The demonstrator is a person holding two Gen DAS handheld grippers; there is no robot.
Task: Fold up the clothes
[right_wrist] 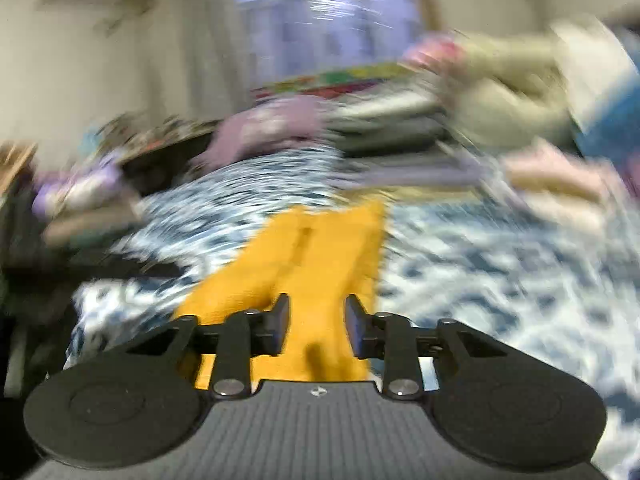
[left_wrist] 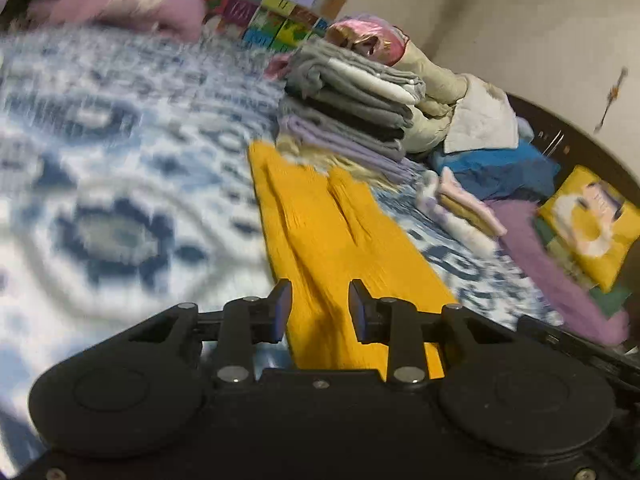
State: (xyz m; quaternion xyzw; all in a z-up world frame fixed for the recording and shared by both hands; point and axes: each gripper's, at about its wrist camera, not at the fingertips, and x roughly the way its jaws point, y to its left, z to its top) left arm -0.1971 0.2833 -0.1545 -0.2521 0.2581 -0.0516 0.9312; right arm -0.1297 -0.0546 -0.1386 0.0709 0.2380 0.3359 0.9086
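We see the yellow garment (left_wrist: 320, 240) lying long and narrow on the blue-white patterned bed cover (left_wrist: 120, 200), its long axis running away from both cameras toward a stack of folded clothes (left_wrist: 352, 112). The left hand-held gripper (left_wrist: 320, 310) and right hand-held gripper (right_wrist: 317, 326) each hang over its near end, fingers apart. A beige wall (left_wrist: 520, 20) stands behind.

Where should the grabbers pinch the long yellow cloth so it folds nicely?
Probably at its near end, one corner each. The yellow cloth lies flat and lengthwise on the blue-and-white bedsheet, running away from both cameras. The left gripper and right gripper are open right above that end, so coming in from the near side and lifting it forward looks easiest.
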